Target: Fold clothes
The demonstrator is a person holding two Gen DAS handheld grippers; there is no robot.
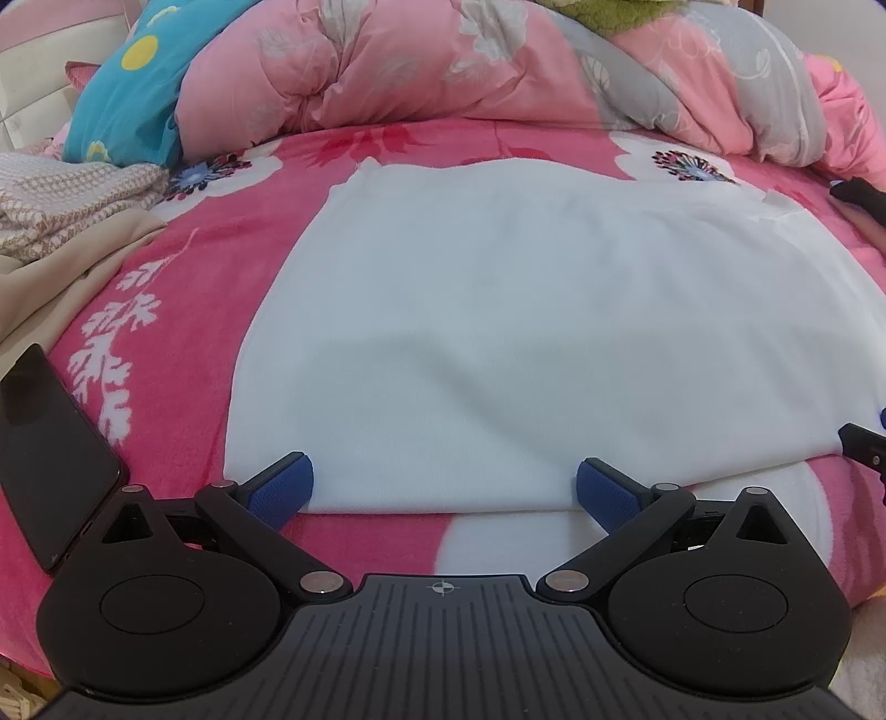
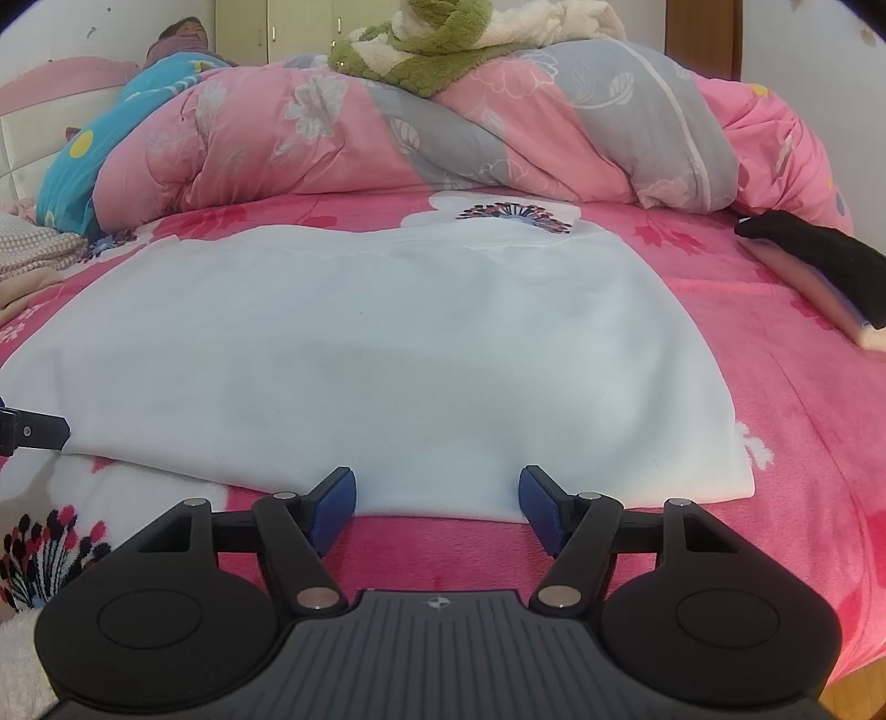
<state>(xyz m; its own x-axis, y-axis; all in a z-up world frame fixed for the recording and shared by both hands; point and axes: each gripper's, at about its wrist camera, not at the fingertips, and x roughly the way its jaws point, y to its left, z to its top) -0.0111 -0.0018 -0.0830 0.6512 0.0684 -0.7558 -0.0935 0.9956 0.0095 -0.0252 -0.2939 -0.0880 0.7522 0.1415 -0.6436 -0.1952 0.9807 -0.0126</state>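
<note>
A white garment (image 1: 526,310) lies flat and smooth on the pink flowered blanket (image 1: 210,266), folded into a broad rectangle. My left gripper (image 1: 443,490) stands open at the garment's near edge, towards its left corner, with its blue pads (image 1: 279,487) on either side of the hem. In the right wrist view the same white garment (image 2: 387,343) fills the middle, and my right gripper (image 2: 437,504) is open at its near edge by the right corner. Nothing is pinched in either one. The tip of the other gripper (image 2: 33,432) shows at the left edge.
A black phone (image 1: 50,459) lies on the blanket to the left. Beige and knitted clothes (image 1: 61,221) are piled at the far left. A rolled pink and grey quilt (image 2: 443,138) with a green plush cloth (image 2: 421,50) bounds the back. A black item (image 2: 819,260) lies far right.
</note>
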